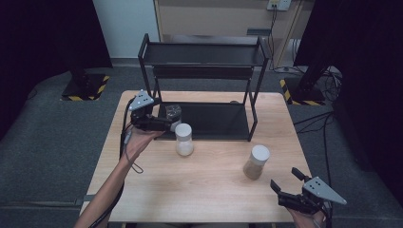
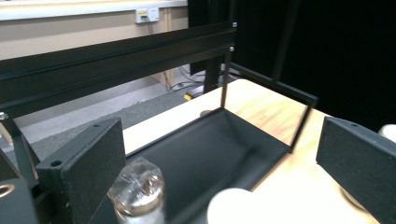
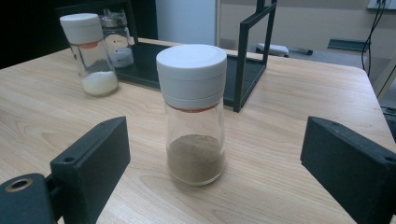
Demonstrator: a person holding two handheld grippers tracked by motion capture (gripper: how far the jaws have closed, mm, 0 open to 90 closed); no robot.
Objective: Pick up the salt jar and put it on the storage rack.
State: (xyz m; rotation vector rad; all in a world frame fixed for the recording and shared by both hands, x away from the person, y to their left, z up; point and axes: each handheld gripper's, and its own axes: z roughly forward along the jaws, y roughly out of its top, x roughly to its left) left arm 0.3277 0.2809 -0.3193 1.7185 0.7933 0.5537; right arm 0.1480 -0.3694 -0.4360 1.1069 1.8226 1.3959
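High view puts the left tongs (image 1: 166, 124) wide beside a shaker (image 1: 173, 114) on the rack (image 1: 214, 121), seemingly just placed; right gripper view shows right tongs (image 3: 210, 154) wide, facing the brown jar (image 3: 194, 116), probably next to grip.

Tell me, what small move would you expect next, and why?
Probably the right tool eases forward to bring its open jaws around the jar of brown powder. That jar stands on the table just ahead of it, outside the black rack, while the open left tool sits by a clear shaker already on the rack's bottom shelf.
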